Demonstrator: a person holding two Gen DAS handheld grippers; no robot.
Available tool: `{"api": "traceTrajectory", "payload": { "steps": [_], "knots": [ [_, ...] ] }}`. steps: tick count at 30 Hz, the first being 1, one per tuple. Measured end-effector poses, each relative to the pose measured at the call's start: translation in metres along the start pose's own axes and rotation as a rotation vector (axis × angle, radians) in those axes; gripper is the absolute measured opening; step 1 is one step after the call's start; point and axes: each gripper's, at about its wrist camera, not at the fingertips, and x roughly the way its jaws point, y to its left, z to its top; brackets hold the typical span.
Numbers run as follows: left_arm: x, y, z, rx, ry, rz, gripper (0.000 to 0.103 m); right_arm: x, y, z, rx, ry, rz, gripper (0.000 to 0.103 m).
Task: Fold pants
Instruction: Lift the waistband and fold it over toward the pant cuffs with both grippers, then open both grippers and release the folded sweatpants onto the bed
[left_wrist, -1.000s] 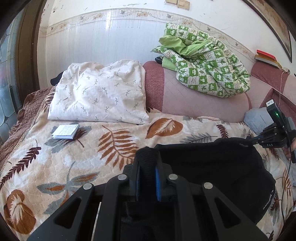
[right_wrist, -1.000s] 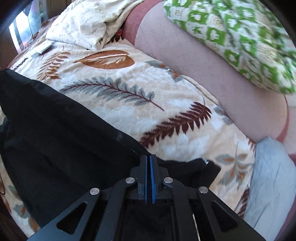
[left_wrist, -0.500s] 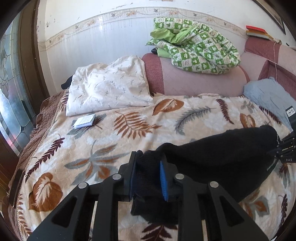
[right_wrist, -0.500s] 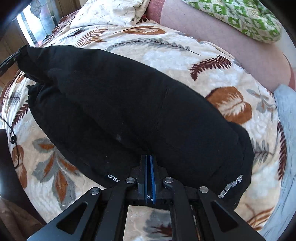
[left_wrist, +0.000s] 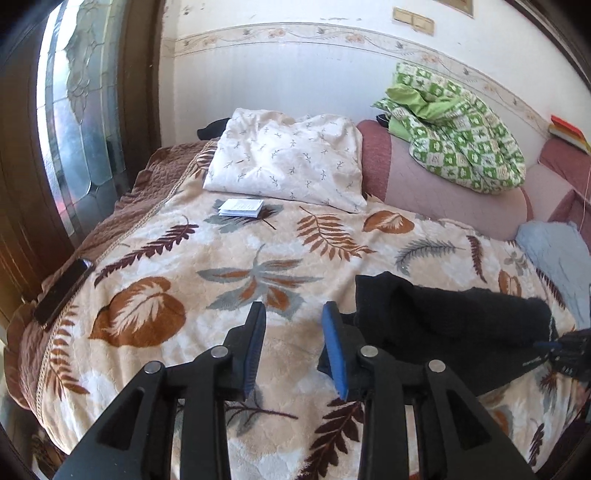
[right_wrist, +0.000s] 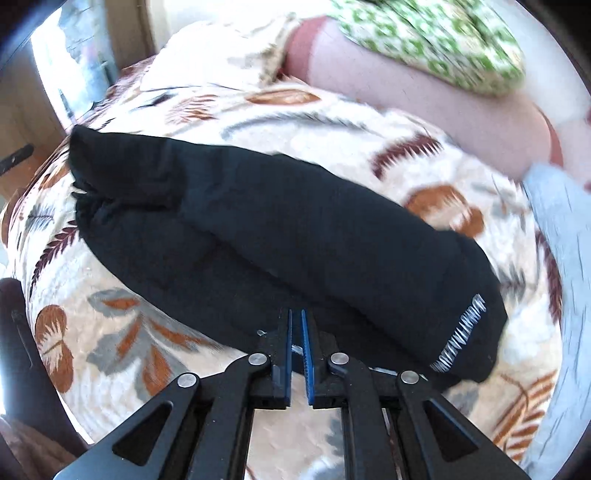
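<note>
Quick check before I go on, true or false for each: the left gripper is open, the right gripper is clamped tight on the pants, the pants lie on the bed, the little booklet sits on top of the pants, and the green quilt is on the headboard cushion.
1. The left gripper is open. True.
2. The right gripper is clamped tight on the pants. False: its jaws stand slightly apart, with nothing seen pinched between them.
3. The pants lie on the bed. True.
4. The booklet sits on the pants. False: it lies apart, near the pillow.
5. The green quilt is on the headboard cushion. True.
</note>
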Motion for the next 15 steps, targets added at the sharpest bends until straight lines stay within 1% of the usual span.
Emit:
{"api": "traceTrajectory", "payload": {
  "steps": [2, 3, 4, 6, 8, 9, 11, 13, 14, 15],
  "knots": [
    [-0.004, 0.004, -0.003, -0.064, -0.004, -0.035, 0.032, 0.009, 0.020, 0.009, -0.056, -0.014, 0.000, 0.035],
    [-0.006, 0.004, -0.005, -0.084, -0.006, -0.049, 0.033, 0.015, 0.031, 0.016, -0.091, -0.025, -0.011, 0.068],
    [-0.008, 0.003, -0.007, -0.100, -0.009, -0.059, 0.035, 0.020, 0.042, 0.023, -0.124, -0.053, -0.013, 0.082],
    [-0.009, 0.000, -0.011, -0.119, -0.010, -0.071, 0.037, 0.030, 0.059, 0.034, -0.182, -0.087, -0.032, 0.081],
    [-0.008, -0.003, -0.015, -0.136, 0.004, -0.086, 0.038, 0.042, 0.074, 0.047, -0.249, -0.091, -0.061, 0.079],
    [-0.008, -0.003, -0.018, -0.142, 0.011, -0.094, 0.038, 0.051, 0.083, 0.052, -0.290, -0.085, -0.075, 0.076],
    [-0.008, -0.006, -0.024, -0.148, 0.023, -0.098, 0.038, 0.067, 0.096, 0.058, -0.362, -0.056, -0.108, 0.061],
    [-0.008, -0.008, -0.028, -0.147, 0.029, -0.096, 0.038, 0.082, 0.104, 0.057, -0.424, -0.011, -0.167, 0.005],
    [-0.009, -0.009, -0.030, -0.146, 0.030, -0.095, 0.038, 0.082, 0.104, 0.057, -0.425, -0.005, -0.171, 0.004],
    [-0.009, -0.010, -0.032, -0.143, 0.030, -0.093, 0.038, 0.077, 0.104, 0.057, -0.411, -0.018, -0.162, 0.004]
  ]
}}
